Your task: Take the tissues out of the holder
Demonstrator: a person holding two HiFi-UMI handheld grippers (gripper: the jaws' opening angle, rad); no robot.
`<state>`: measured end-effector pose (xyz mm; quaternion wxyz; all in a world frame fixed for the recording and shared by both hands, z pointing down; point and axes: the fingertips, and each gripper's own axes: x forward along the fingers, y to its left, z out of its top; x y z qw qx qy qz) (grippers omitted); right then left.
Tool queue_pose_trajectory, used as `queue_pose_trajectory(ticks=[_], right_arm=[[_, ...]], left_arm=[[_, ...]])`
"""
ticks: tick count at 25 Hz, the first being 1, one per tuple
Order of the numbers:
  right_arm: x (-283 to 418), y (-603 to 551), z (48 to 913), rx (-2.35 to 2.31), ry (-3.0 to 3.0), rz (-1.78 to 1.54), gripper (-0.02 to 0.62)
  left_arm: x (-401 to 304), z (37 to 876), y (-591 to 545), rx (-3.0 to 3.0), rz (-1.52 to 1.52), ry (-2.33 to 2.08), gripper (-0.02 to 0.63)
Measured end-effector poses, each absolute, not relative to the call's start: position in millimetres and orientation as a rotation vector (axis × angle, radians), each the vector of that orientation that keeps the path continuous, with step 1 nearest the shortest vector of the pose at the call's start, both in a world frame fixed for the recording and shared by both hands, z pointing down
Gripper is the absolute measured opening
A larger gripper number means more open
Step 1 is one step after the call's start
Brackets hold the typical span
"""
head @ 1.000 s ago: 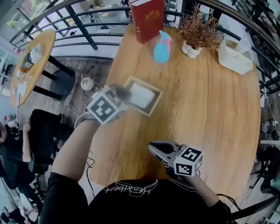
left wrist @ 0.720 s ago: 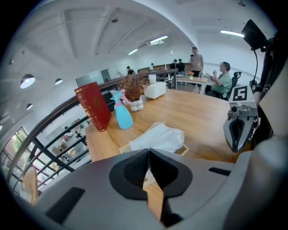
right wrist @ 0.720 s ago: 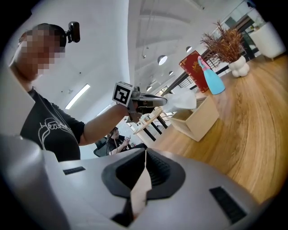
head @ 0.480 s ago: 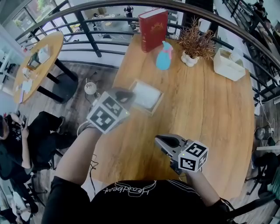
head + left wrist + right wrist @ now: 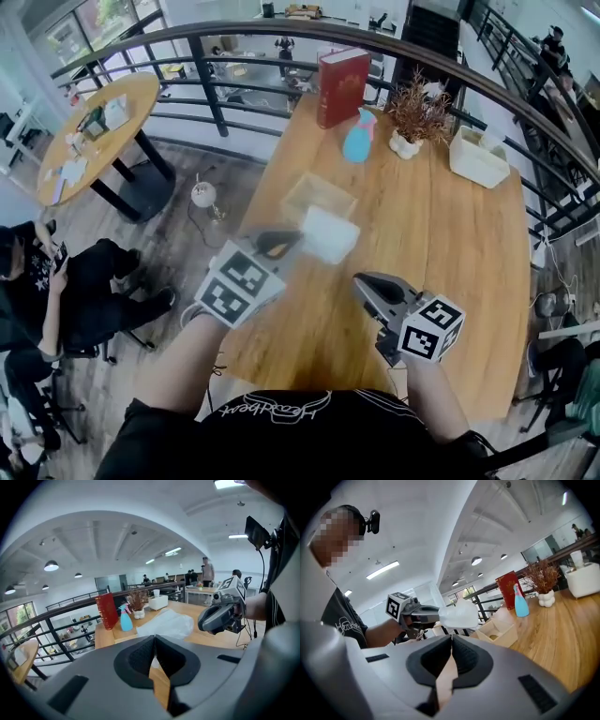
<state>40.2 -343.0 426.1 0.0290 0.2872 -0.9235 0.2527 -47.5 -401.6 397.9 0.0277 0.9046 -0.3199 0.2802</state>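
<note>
A white plastic-wrapped tissue pack (image 5: 330, 234) hangs in the air, clear of the empty wooden holder (image 5: 319, 197) on the table behind it. My left gripper (image 5: 292, 240) is shut on the pack's near edge. In the left gripper view the pack (image 5: 166, 623) sticks out past the closed jaws (image 5: 154, 641). From the right gripper view, the pack (image 5: 459, 615) shows in the left gripper (image 5: 433, 616), above and left of the holder (image 5: 499, 630). My right gripper (image 5: 368, 284) hovers over the near table, shut and empty (image 5: 452, 641).
At the far end of the wooden table (image 5: 450, 253) stand a red book (image 5: 342, 86), a blue spray bottle (image 5: 358, 141), a dried potted plant (image 5: 415, 117) and a white box (image 5: 478, 157). A black railing (image 5: 216, 94) runs behind. A second round table (image 5: 94, 131) and a seated person (image 5: 56, 291) are at left.
The left gripper has lifted the tissue pack out of the holder and drawn it toward me. The holder now stands empty. The right gripper has stayed shut and shifted slightly.
</note>
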Motion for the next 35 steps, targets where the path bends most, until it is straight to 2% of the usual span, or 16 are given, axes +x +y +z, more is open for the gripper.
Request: queue_pose_trajectory(ticks=[24, 35], right_arm=[[-19.8, -54.6, 362.0, 0.974, -2.89, 0.595, 0.018], [-28.4, 2.8, 373.3, 0.999, -2.848, 0.635, 0.017]], left_arm=[[-114.7, 371.5, -67.7, 2.755, 0.428, -1.01, 0.015], [-131.9, 384.1, -10.6, 2.76, 0.416, -0.997, 0.015]])
